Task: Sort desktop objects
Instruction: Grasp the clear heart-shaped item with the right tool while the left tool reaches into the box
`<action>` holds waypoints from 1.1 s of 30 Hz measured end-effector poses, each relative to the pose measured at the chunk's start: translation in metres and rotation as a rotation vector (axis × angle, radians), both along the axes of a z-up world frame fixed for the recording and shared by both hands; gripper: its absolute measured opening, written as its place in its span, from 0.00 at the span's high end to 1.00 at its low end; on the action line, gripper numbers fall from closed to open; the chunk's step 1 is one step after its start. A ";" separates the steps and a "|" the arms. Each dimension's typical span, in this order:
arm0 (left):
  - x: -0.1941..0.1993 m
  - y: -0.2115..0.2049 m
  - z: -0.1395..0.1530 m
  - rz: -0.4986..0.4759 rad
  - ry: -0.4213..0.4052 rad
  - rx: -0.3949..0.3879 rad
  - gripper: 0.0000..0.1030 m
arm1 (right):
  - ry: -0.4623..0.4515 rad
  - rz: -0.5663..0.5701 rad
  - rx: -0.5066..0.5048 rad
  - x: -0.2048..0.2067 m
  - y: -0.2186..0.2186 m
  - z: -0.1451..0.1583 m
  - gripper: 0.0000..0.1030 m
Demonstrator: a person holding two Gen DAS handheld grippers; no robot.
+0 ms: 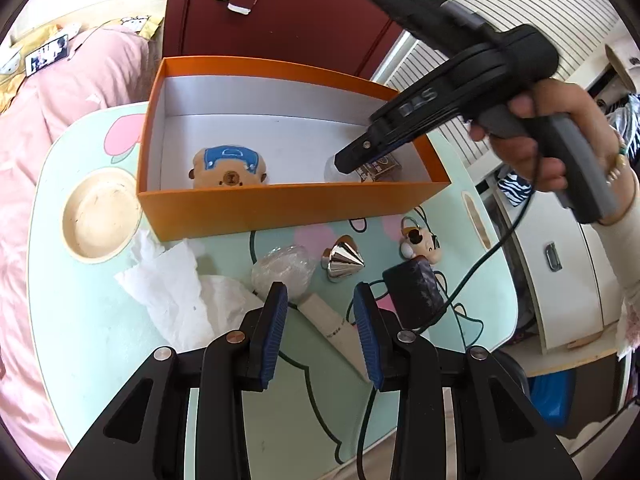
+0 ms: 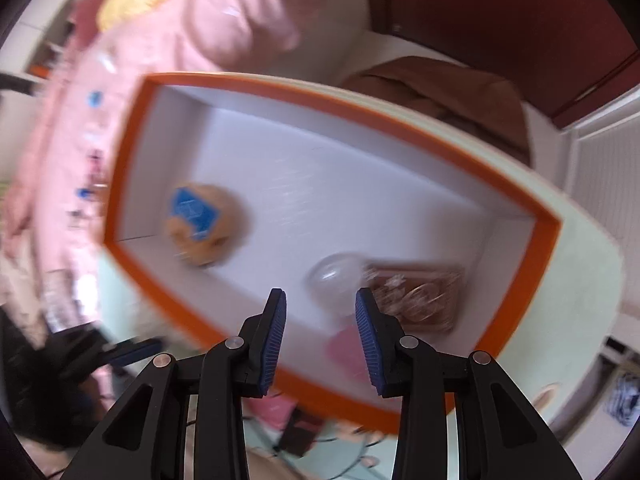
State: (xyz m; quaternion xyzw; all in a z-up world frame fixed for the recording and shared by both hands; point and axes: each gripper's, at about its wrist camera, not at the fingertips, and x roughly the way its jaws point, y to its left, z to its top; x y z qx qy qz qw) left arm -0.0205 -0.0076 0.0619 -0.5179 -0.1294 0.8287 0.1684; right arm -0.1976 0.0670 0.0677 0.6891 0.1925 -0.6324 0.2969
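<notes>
An orange box (image 1: 288,204) with a white inside stands on a pale green table (image 1: 100,320) printed with cartoon shapes. Inside it, toward the left, lies a small bear toy (image 1: 228,168) with a blue cap; at the right end lie a clear ball (image 2: 336,280) and, just beside it, a brown patterned packet (image 2: 420,296).

The right gripper (image 2: 320,320) points down into the right end of the box, above the clear ball. Its blue pads (image 2: 276,332) stand apart with nothing pressed between them; the ball shows in the gap but lies below on the box floor. The right wrist view is blurred. In the left wrist view, a hand (image 1: 536,148) holds that tool by its grey handle, a green light showing on its far end, and a dark cable (image 1: 472,272) trails from it across the table.

The left gripper (image 1: 320,308) hangs over the near part of the table, its jaws apart and empty. Under the gap lies a white tube (image 1: 336,324), with a wrapped clear bundle (image 1: 282,268) at its far end. To the right are a shiny silver cone (image 1: 342,260), a small cartoon figure (image 1: 420,242) and a dark block (image 1: 414,288). To the left lie crumpled white tissue (image 1: 168,280) and a round cream dish (image 1: 100,216). A pink blanket (image 1: 52,120) lies beyond the table's left edge.
</notes>
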 end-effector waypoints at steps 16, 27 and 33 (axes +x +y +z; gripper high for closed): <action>0.003 -0.007 0.003 0.009 0.008 0.026 0.65 | 0.018 0.116 0.160 0.016 -0.023 -0.020 0.60; 0.005 -0.013 0.009 0.027 0.017 0.025 0.65 | 0.030 0.106 0.097 0.022 -0.013 -0.005 0.65; -0.008 -0.020 0.041 0.002 0.072 0.043 0.65 | 0.043 0.035 -0.049 0.022 0.004 0.024 0.65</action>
